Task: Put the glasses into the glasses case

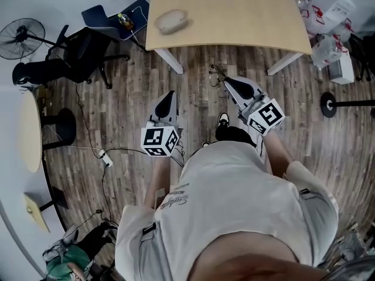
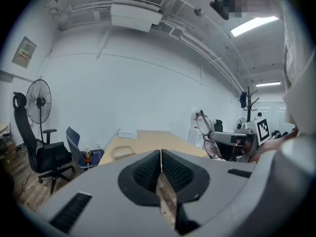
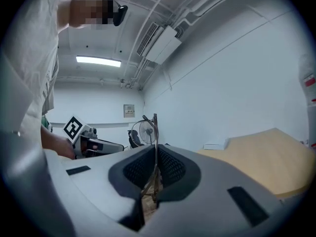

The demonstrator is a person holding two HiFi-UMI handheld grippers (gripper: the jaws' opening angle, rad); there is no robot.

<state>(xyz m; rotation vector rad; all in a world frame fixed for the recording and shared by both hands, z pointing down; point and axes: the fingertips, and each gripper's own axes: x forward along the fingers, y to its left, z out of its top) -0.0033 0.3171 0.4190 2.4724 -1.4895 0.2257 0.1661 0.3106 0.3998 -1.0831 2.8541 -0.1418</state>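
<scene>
The glasses case [image 1: 171, 21], a tan oval, lies on the wooden table [image 1: 234, 16] near its left front edge; it also shows in the left gripper view [image 2: 122, 152]. My right gripper [image 1: 229, 83] is shut on the thin-framed glasses [image 1: 216, 72], held in the air over the floor in front of the table. In the right gripper view a thin part of the glasses [image 3: 155, 132] stands up from between the shut jaws of the right gripper [image 3: 155, 154]. The left gripper [image 1: 169, 96] [image 2: 161, 154] is shut and empty, beside the right one. From it I see the glasses [image 2: 210, 136] hanging.
A black office chair [image 1: 82, 54] and a fan [image 1: 22, 38] stand left of the table. Boxes and bags [image 1: 328, 22] are piled at the right. Cables [image 1: 105, 157] run over the wooden floor. A round table edge [image 1: 28, 133] is at far left.
</scene>
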